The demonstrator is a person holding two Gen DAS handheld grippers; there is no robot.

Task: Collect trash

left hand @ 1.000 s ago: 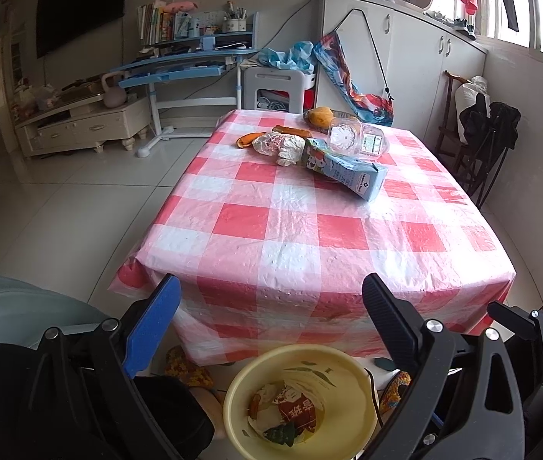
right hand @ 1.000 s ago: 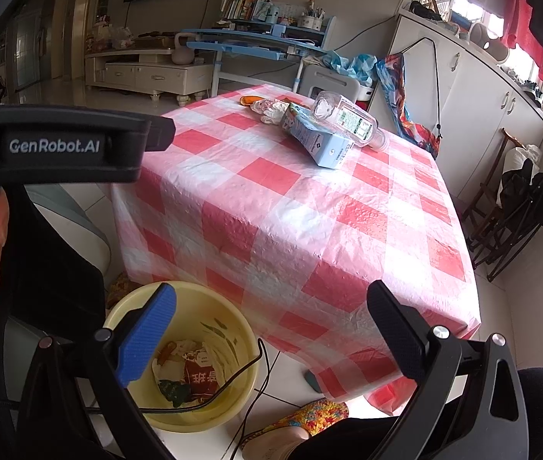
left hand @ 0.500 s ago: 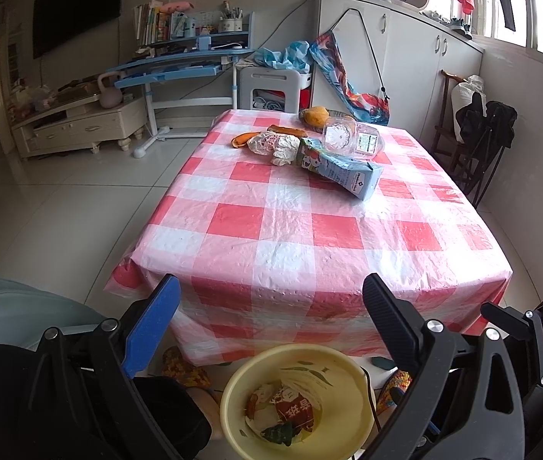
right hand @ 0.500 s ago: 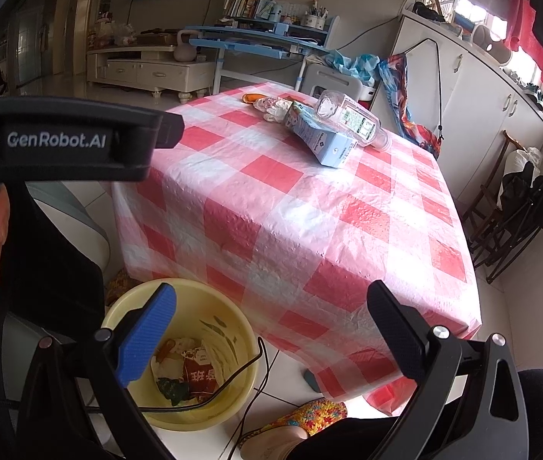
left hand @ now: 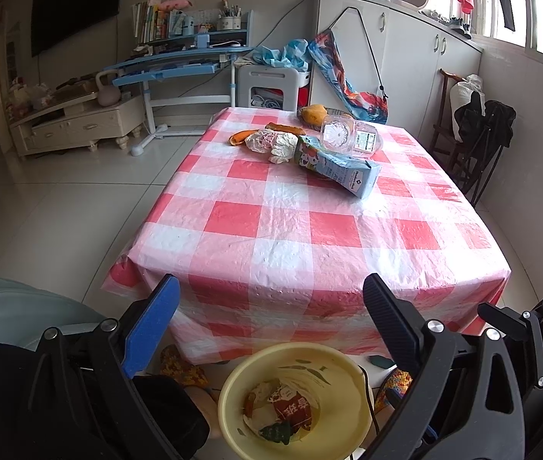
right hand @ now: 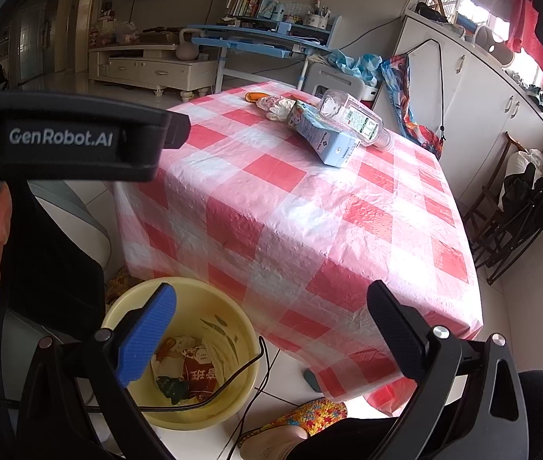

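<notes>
Trash lies at the far end of the red-checked table (left hand: 290, 230): a blue milk carton (left hand: 336, 166), a clear plastic bottle (left hand: 352, 136), crumpled white wrappers (left hand: 271, 143), orange peel (left hand: 239, 137) and an orange fruit (left hand: 313, 113). The carton (right hand: 323, 134) and bottle (right hand: 352, 117) also show in the right wrist view. A yellow bin (left hand: 290, 398) holding wrappers stands on the floor at the table's near edge. My left gripper (left hand: 269, 322) is open and empty above the bin. My right gripper (right hand: 271, 324) is open and empty beside the bin (right hand: 179, 349).
A grey chair (left hand: 10, 306) stands at the near left. A black folding chair (left hand: 478, 145) stands right of the table. A blue desk (left hand: 179, 65) and white cabinets (left hand: 398, 57) line the far wall. A cable (right hand: 233, 375) hangs across the bin. Colourful slippers (right hand: 298, 418) lie on the floor.
Both views have shifted slightly; the table and bin sit a little lower left in the frames. No object has moved and both grippers stay open.
</notes>
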